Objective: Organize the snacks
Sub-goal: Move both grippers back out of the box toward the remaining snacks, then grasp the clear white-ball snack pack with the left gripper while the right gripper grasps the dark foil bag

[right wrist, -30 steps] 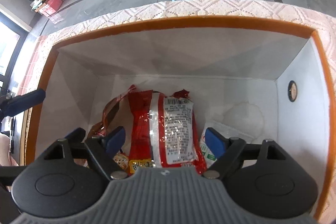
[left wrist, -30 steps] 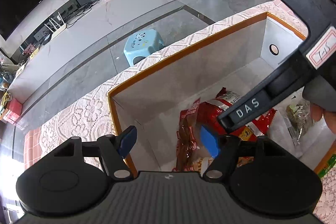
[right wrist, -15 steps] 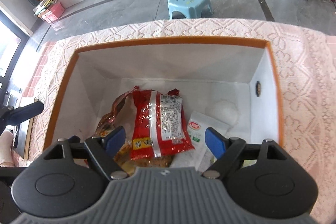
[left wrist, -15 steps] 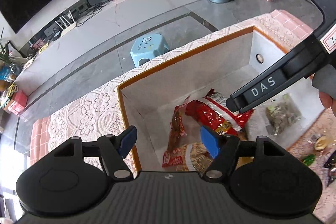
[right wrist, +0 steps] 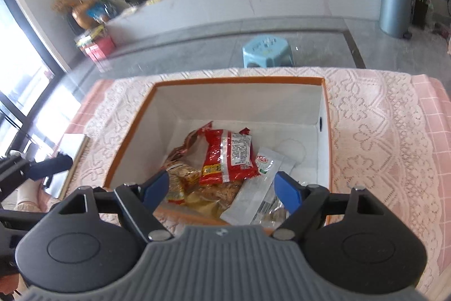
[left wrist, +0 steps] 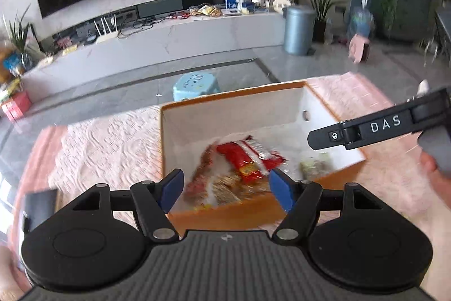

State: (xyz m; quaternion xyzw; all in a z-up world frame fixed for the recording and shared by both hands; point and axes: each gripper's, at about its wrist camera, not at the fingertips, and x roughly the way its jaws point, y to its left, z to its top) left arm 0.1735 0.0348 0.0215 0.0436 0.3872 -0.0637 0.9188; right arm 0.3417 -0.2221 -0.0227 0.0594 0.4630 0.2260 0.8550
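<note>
Both grippers rose; snacks [right wrist: 225, 157] lie in box [right wrist: 239, 81] below.

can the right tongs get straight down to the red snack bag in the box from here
Probably yes. The box is open on top, the red snack bag lies on top of the other packets, and the right tongs are open and empty above the near edge. Nothing sits between them.

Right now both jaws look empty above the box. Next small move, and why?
Probably swing one gripper away from the box toward any snack not yet packed. Left gripper and right gripper both stand open with nothing between the pads, above the rim. The red packet and white packet already lie inside. No loose snack shows on the lace cloth here.
</note>
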